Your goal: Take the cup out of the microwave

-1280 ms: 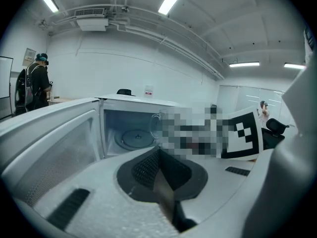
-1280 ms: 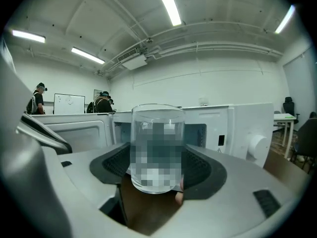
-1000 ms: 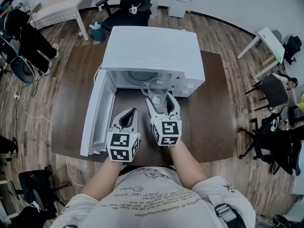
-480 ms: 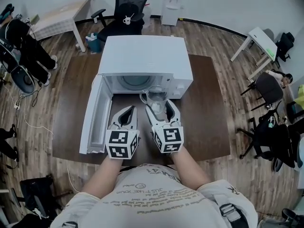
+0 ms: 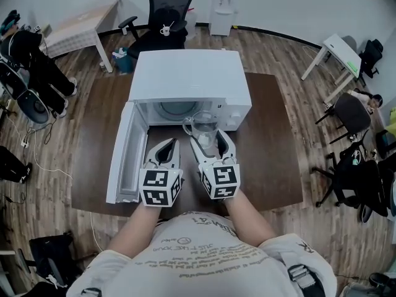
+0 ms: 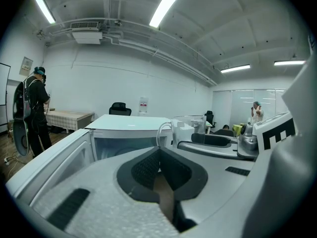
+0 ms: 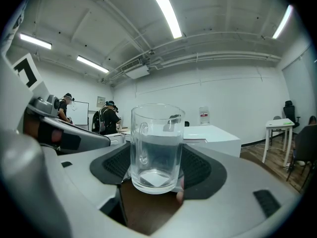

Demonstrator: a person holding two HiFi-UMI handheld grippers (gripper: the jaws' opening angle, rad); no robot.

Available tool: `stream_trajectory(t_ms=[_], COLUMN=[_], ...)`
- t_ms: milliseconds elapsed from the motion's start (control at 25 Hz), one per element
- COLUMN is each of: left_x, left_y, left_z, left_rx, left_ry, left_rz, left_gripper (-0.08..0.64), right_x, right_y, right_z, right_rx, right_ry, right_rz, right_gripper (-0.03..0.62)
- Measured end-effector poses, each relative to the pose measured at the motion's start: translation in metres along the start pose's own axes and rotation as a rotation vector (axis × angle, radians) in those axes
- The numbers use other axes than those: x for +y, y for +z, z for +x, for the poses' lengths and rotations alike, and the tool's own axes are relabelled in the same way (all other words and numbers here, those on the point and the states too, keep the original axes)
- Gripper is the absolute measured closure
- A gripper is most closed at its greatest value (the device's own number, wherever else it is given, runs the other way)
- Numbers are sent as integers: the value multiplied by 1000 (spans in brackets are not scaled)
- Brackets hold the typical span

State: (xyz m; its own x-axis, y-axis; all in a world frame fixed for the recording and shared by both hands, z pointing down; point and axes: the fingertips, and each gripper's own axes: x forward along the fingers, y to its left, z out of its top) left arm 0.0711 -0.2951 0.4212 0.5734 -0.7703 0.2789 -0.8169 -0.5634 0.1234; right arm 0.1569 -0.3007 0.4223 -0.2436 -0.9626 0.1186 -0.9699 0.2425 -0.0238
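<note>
A clear glass cup point(image 5: 203, 126) with a handle stands upright just in front of the white microwave's point(image 5: 189, 79) open cavity. My right gripper point(image 5: 208, 138) is shut on its lower part. In the right gripper view the cup point(image 7: 156, 145) fills the space between the dark pads of the right gripper point(image 7: 156, 175), above the brown table. The microwave door point(image 5: 126, 161) hangs open to the left. My left gripper point(image 5: 167, 145) hovers beside the right one, shut with nothing in it. In the left gripper view the left gripper's point(image 6: 159, 158) pads meet, and the cup point(image 6: 194, 126) shows to the right.
The microwave sits on a dark brown table point(image 5: 278, 159). An office chair point(image 5: 166, 17) and a light table point(image 5: 80, 23) stand behind it, and more chairs point(image 5: 349, 113) are at the right. A person point(image 5: 31, 57) stands at the left.
The head camera's framing has shifted a little. Both grippers and the cup hold nearly the same place in front of the microwave opening.
</note>
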Motion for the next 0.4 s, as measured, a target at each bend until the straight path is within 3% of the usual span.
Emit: stream_trajectory(t_ms=[400], left_x=[4], left_y=[3], left_z=[2], left_rx=[-1], left_ry=[-3], left_rz=[-5], left_gripper=[546], right_x=[1], right_y=[6], right_z=[5], right_rx=[-6], right_ry=[7], right_rz=[-4], right_gripper=[279])
